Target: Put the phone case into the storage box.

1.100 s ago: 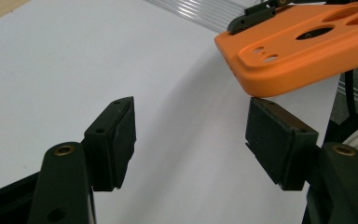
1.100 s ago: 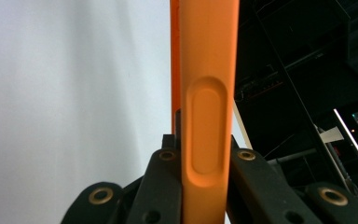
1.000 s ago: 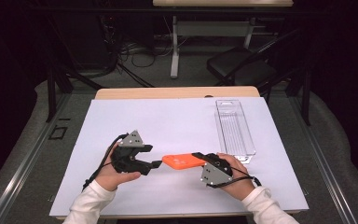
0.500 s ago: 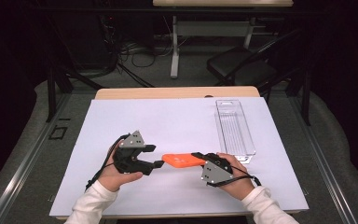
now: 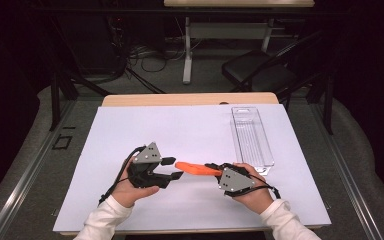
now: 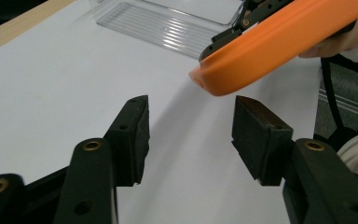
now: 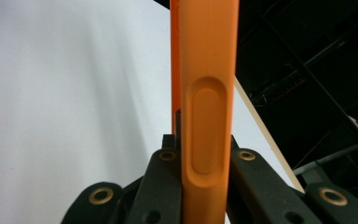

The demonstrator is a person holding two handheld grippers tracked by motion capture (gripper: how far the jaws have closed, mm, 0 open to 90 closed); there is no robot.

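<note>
One orange handle (image 5: pixel 196 169) is clamped by the right gripper (image 5: pixel 219 170), long axis level, its free end pointed at the left gripper (image 5: pixel 172 168), whose half-open, empty jaws have just been closing.

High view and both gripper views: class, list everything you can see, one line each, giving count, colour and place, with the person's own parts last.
Orange tool: one, orange, held above the sheet between the two claws, its free end toward the left claw.
Clear tray: one, transparent, on the sheet's far right part.
Sheet: one, white, covering most of the tabletop.
Table: one, light wood, its far edge bare.
Chair: one, black, on the floor beyond the table.
Left claw: one, black, jaws apart and just been closing, nothing between them yet.
Right claw: one, black, shut on the orange tool.
Hands: two, white sleeves, at the near edge.
</note>
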